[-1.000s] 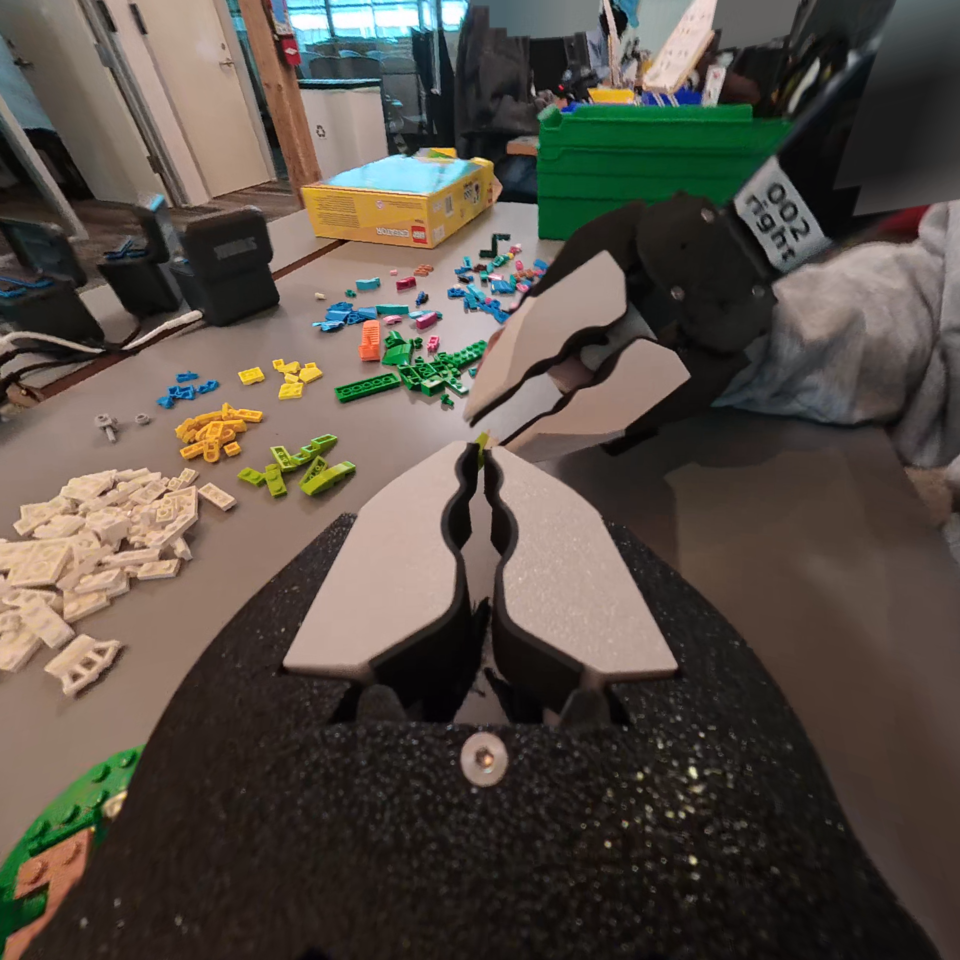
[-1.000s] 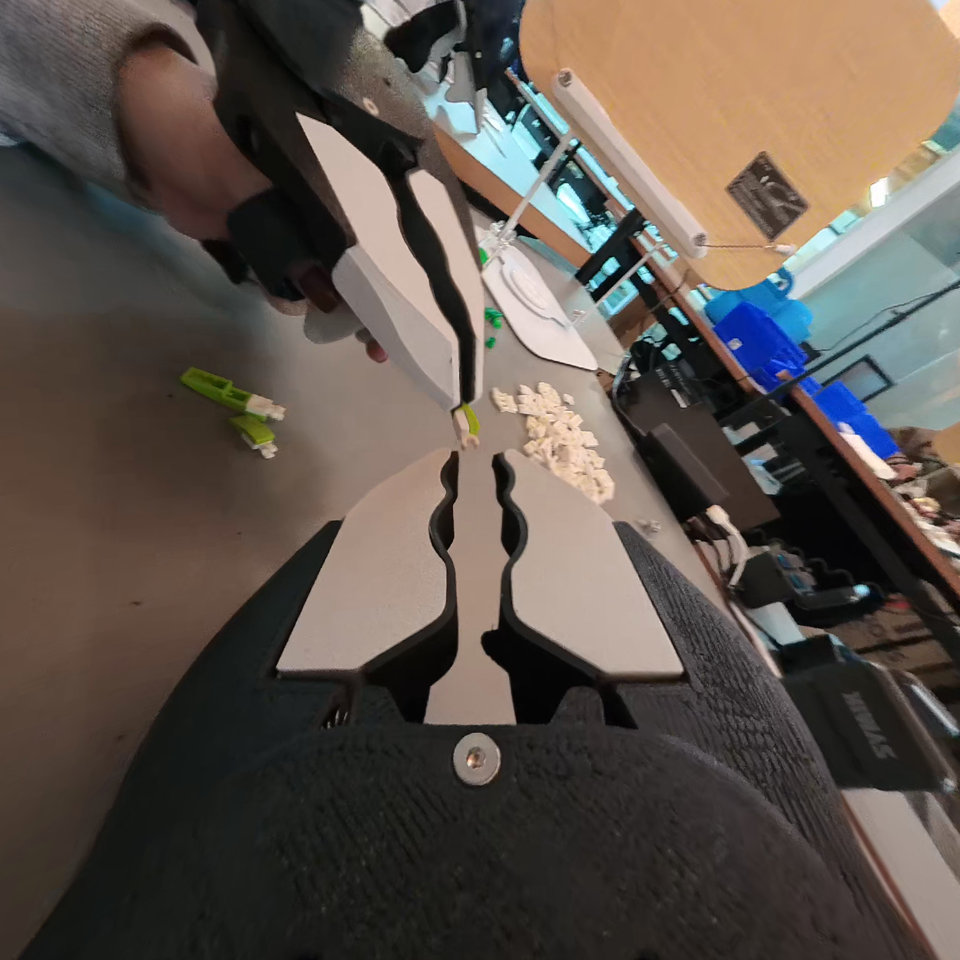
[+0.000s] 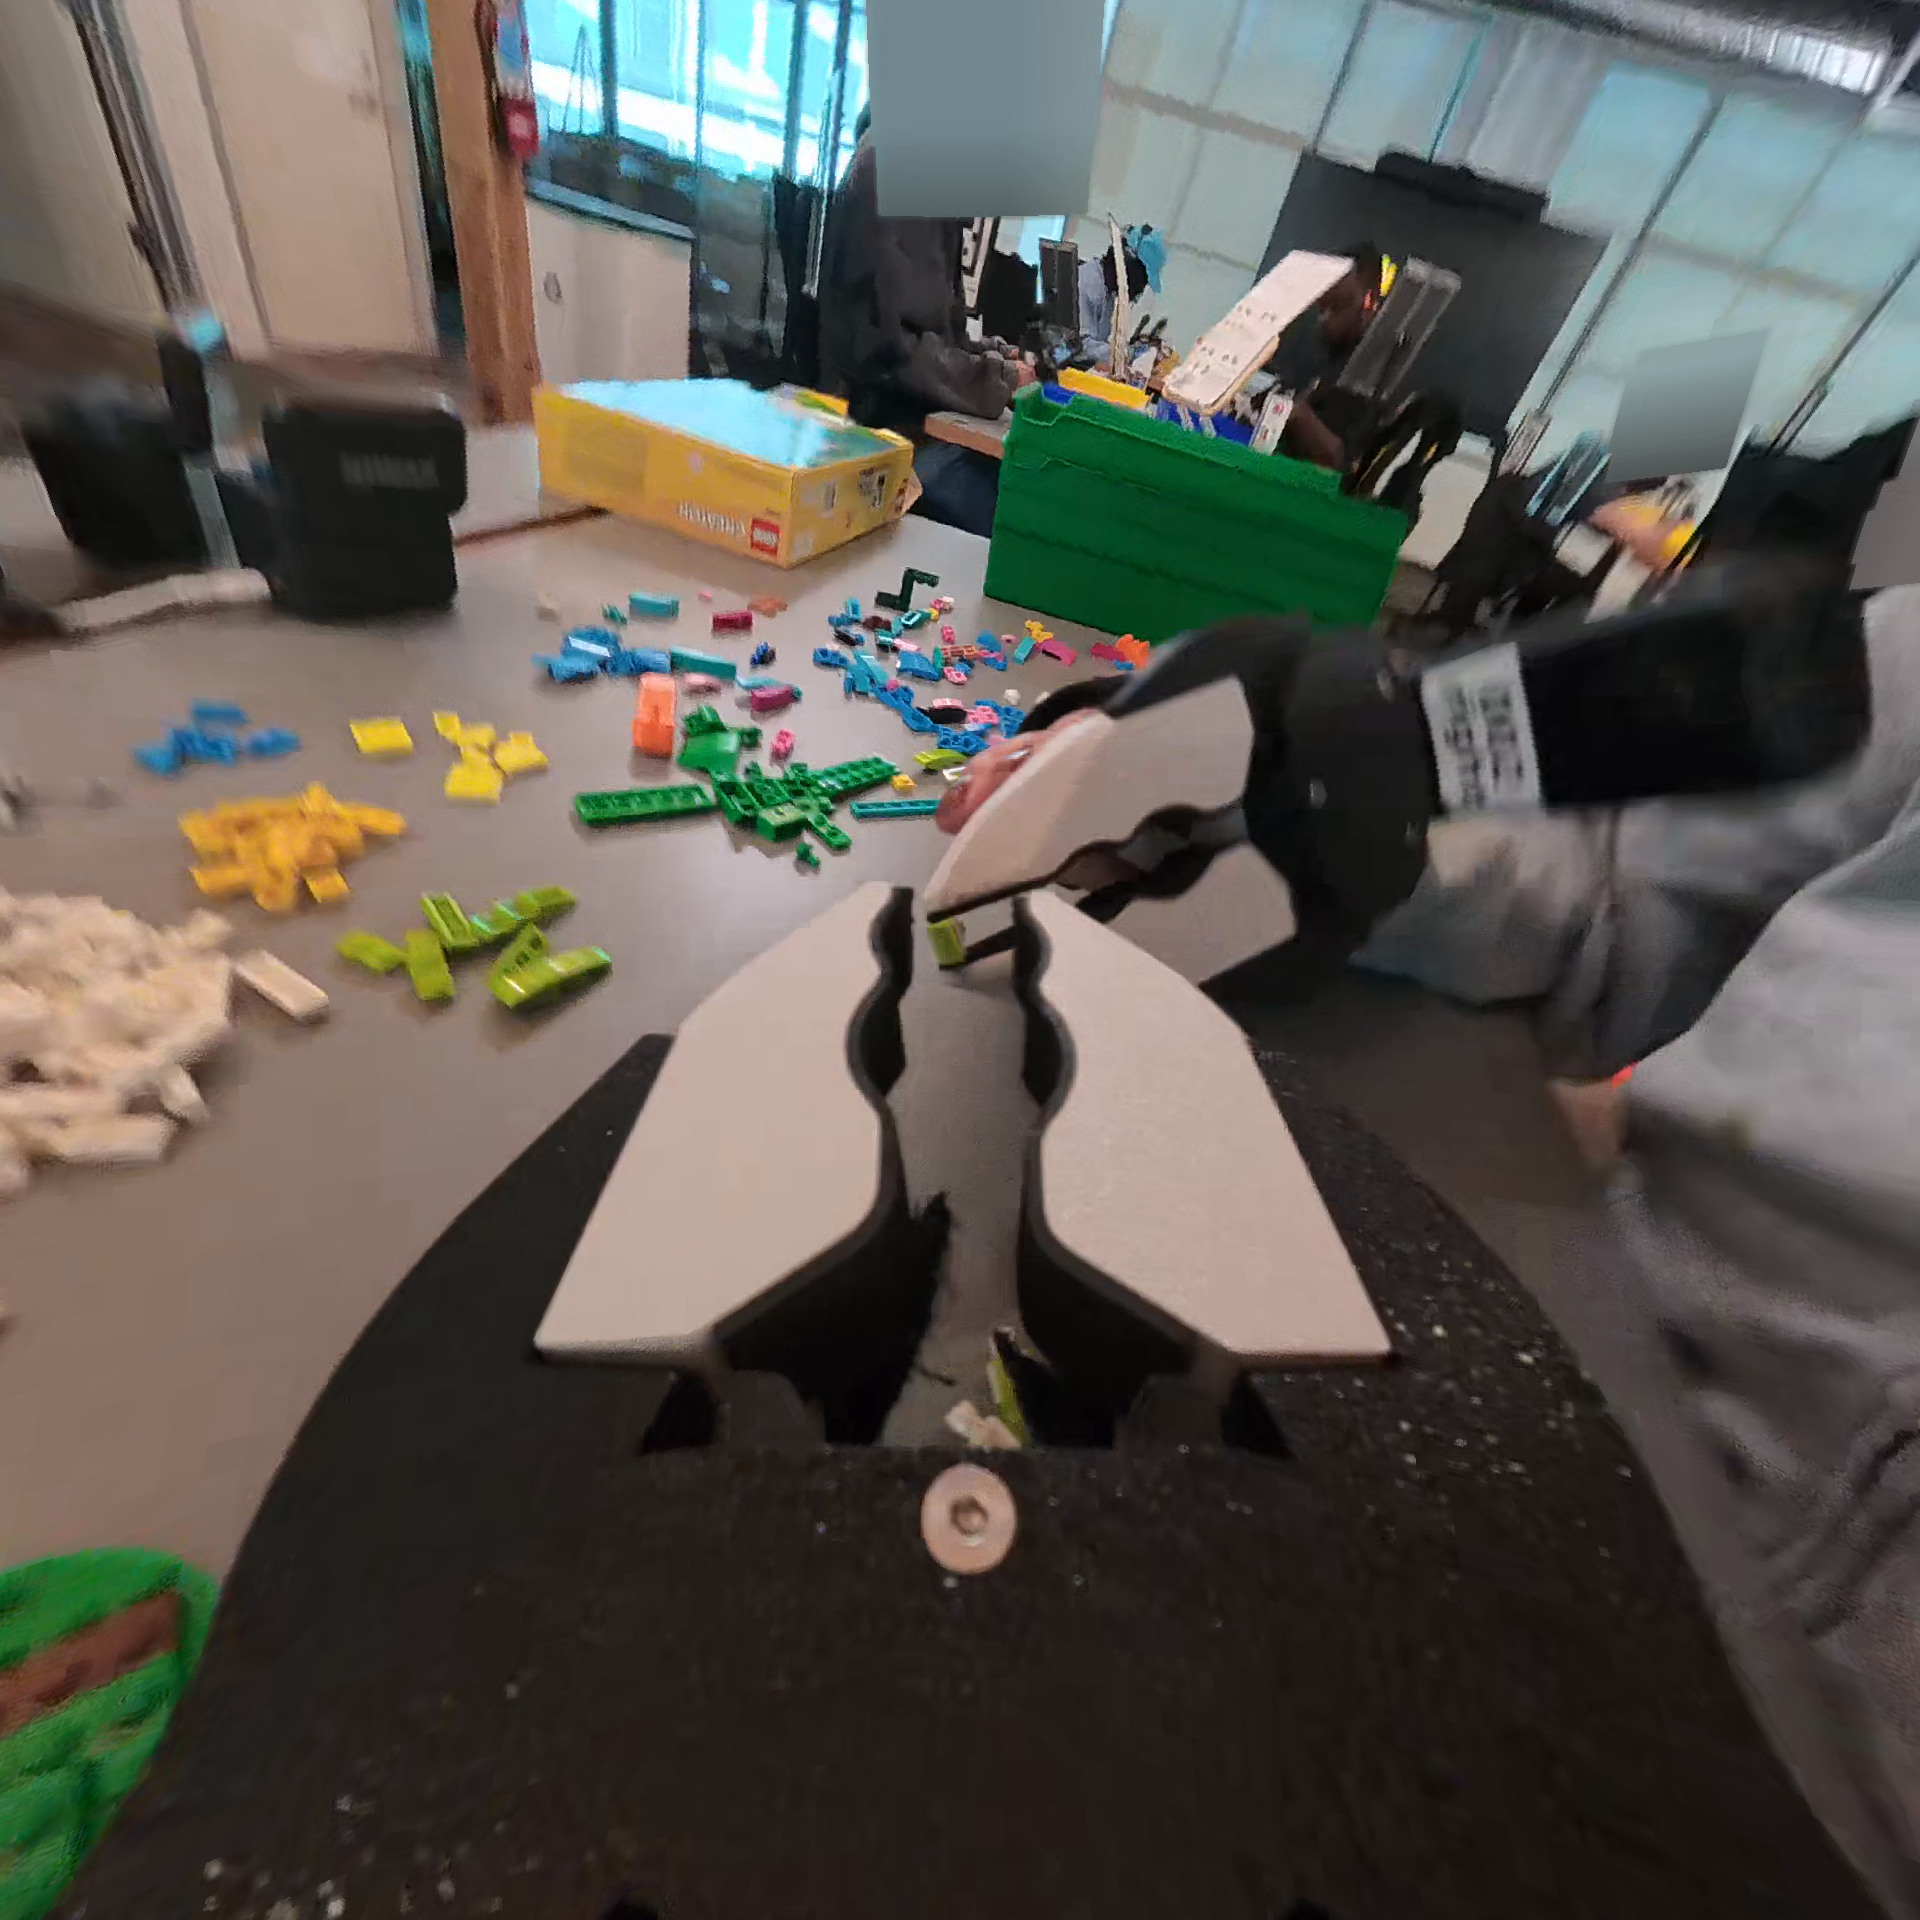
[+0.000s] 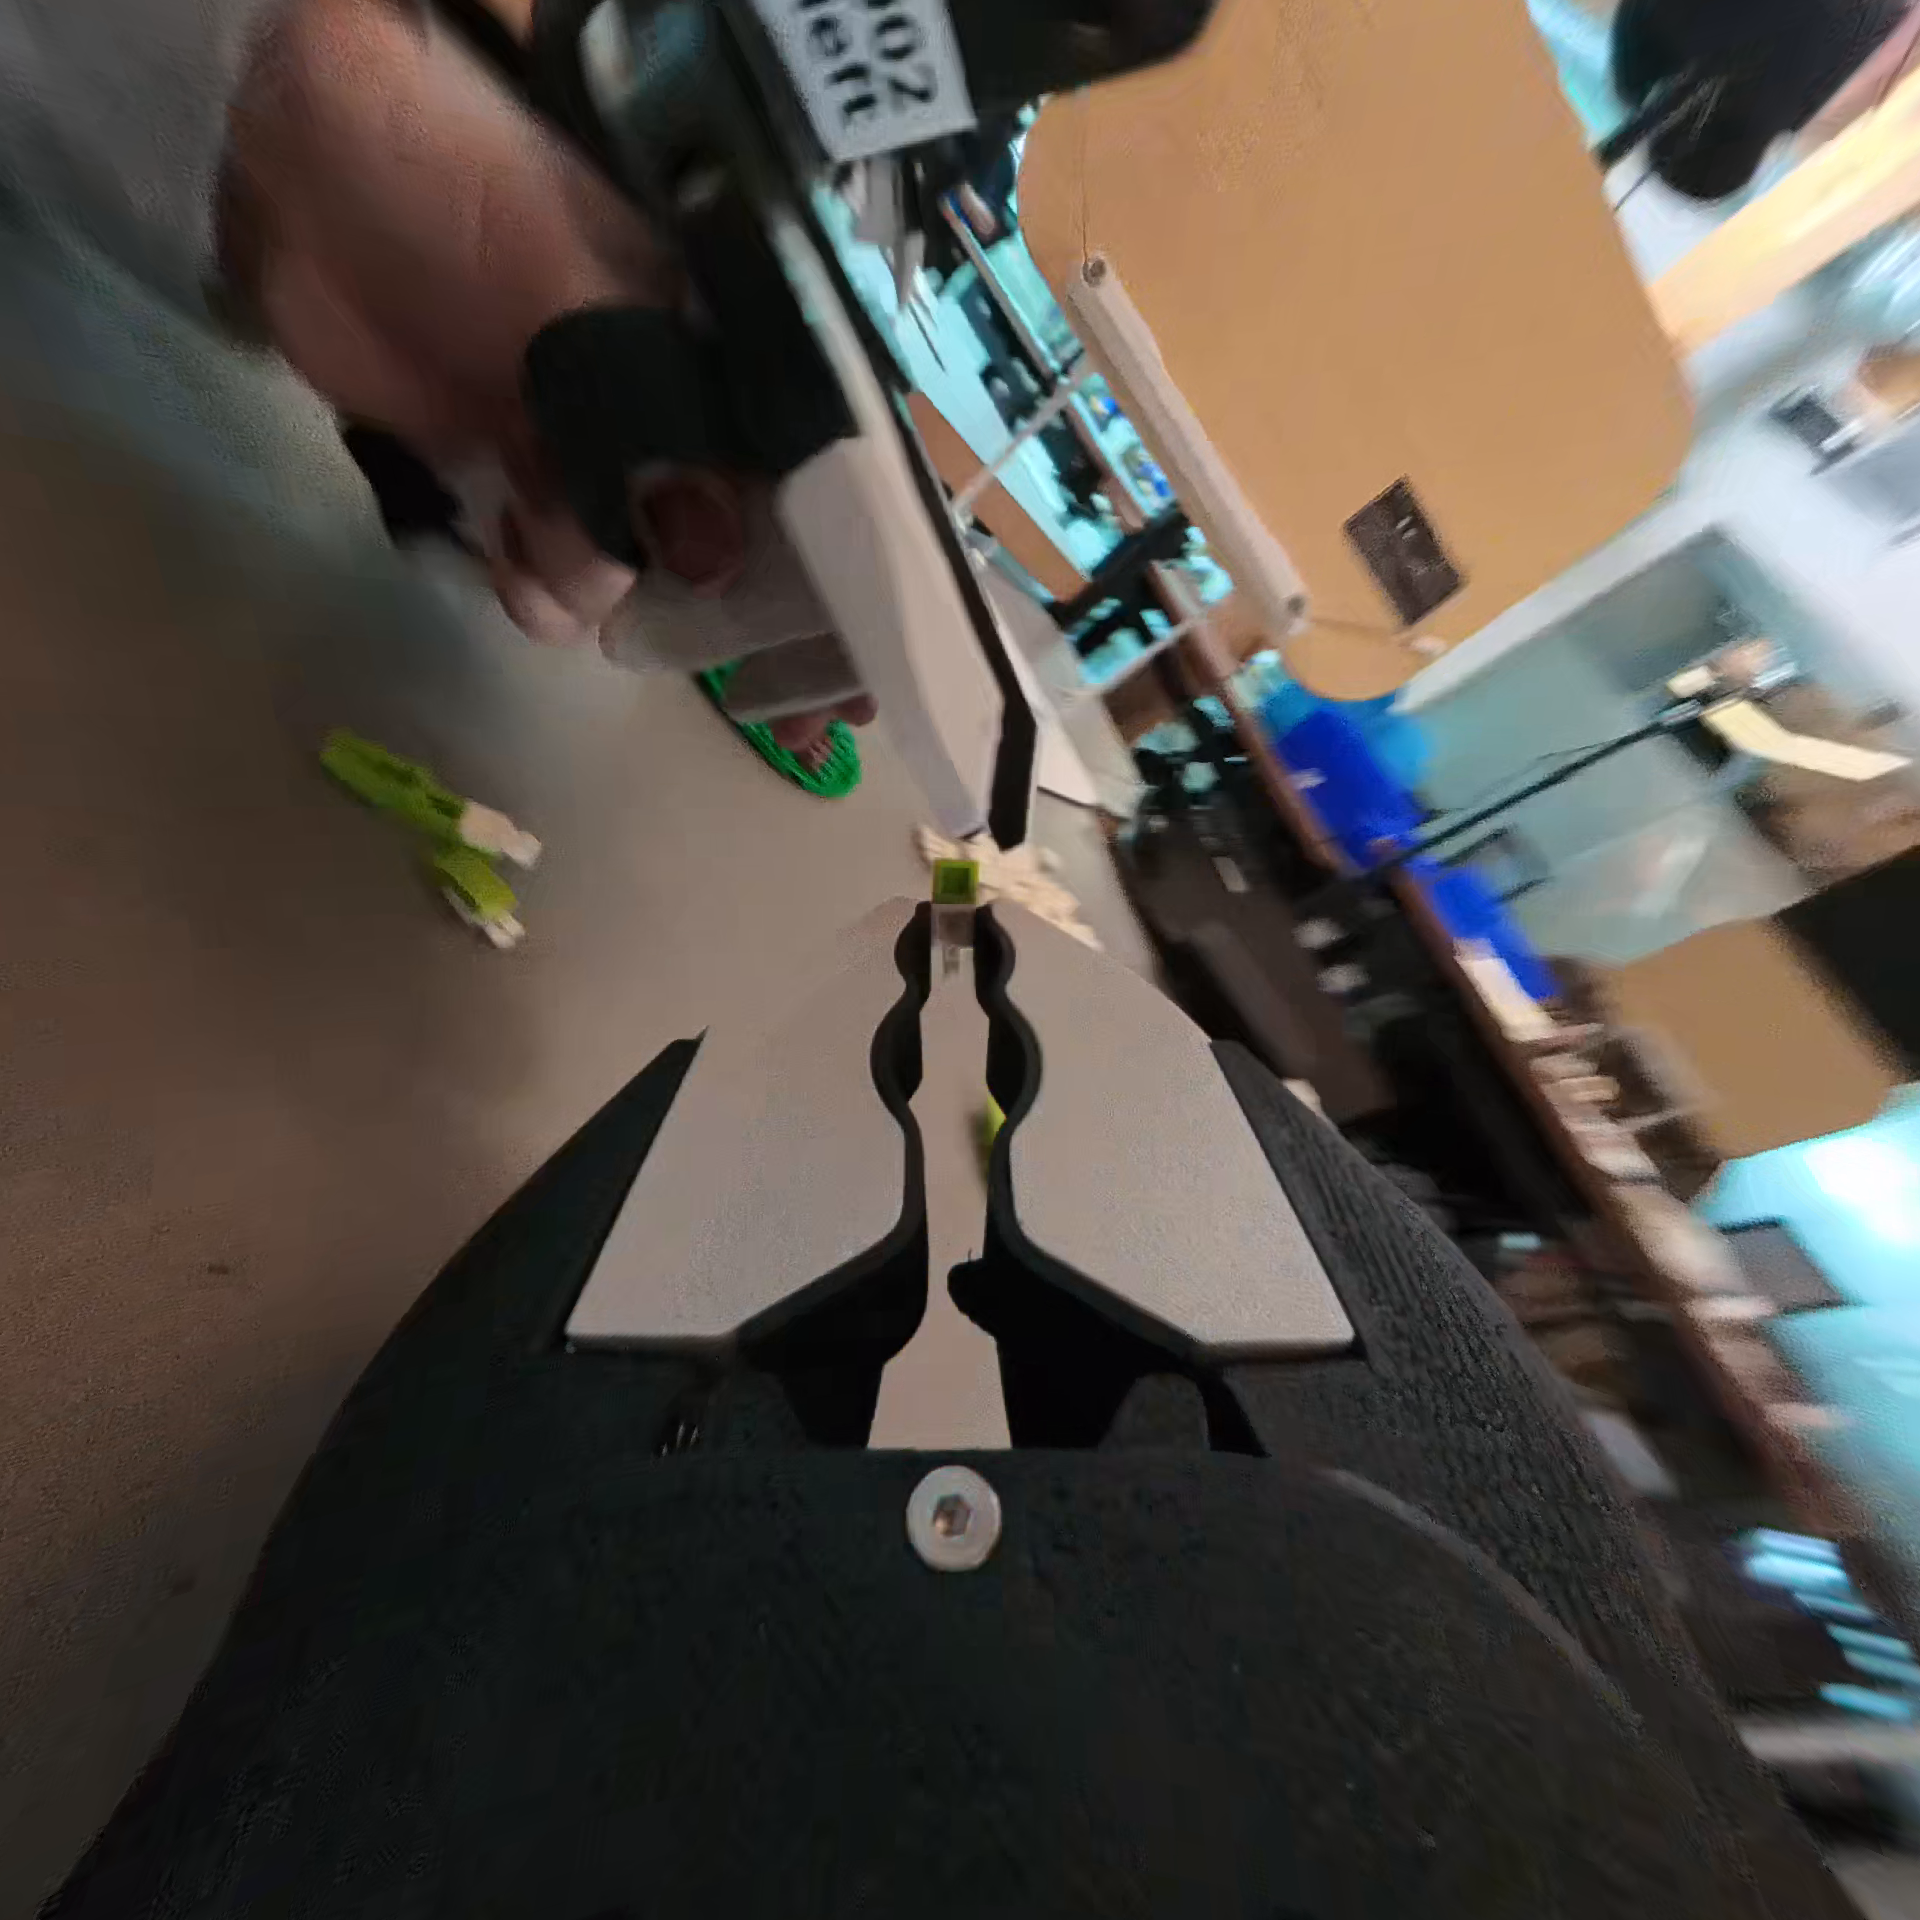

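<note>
— Lime-and-white brick piece [image 4: 956,902]: where does it sit?

— At the tips of the right gripper [image 4: 954,925]. Its fingers [image 4: 1101,1132] stand narrow, closed on the white end, and the lime end sticks out past the tips. The left wrist view shows the same piece [image 3: 948,940] pinched at that gripper's tips, above the grey table [image 3: 436,1143].

— And the left gripper [image 3: 961,914]?

— Its fingers [image 3: 758,1122] stand apart with a clear gap and grip nothing. The right gripper's tips and the piece sit just at that gap's mouth, touching neither pad that I can see.

— What lies around?

— To the left, lime bricks [image 3: 478,945], a white brick heap [image 3: 94,1029], yellow ones [image 3: 281,842] and green plates [image 3: 748,790]. Farther back stand a yellow box [image 3: 717,468] and a green crate [image 3: 1184,520]. In the right wrist view, two lime-and-white assemblies [image 4: 436,831] lie on the table, well apart from the grippers.
</note>
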Demonstrator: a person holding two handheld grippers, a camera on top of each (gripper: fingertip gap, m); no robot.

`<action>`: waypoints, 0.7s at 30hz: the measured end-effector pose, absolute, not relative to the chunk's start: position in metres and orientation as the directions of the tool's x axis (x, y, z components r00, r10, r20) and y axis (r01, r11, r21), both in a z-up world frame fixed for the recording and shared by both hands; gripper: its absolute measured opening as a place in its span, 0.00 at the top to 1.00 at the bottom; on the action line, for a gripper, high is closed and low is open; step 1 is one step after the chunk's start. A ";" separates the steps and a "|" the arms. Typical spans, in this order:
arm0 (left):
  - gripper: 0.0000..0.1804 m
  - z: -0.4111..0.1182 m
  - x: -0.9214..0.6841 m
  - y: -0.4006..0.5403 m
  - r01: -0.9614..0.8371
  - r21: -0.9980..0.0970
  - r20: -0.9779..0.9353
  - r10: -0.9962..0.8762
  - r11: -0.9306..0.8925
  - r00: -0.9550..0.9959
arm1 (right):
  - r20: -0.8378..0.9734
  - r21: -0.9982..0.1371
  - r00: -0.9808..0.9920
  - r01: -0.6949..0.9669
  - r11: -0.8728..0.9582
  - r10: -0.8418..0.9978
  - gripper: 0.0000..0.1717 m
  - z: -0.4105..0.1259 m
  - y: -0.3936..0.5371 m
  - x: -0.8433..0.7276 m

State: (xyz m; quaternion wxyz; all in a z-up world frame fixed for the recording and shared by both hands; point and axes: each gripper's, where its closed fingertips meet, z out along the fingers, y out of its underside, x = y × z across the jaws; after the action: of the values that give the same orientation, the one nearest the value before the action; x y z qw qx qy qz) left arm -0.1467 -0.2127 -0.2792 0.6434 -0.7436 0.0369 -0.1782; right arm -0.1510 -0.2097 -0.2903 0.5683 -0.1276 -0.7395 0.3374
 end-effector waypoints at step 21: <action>0.96 -0.296 -0.129 -0.215 0.214 -0.939 0.312 -0.405 -0.270 0.859 | 0.693 -0.705 -0.464 -0.274 0.655 0.552 0.96 -0.296 -0.219 -0.138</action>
State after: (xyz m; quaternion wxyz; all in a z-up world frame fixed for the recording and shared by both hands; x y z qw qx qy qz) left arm -0.1291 -0.2148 -0.2959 0.6008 -0.7541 0.0634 -0.2576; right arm -0.1377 -0.2194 -0.2956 0.5092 -0.0922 -0.7537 0.4051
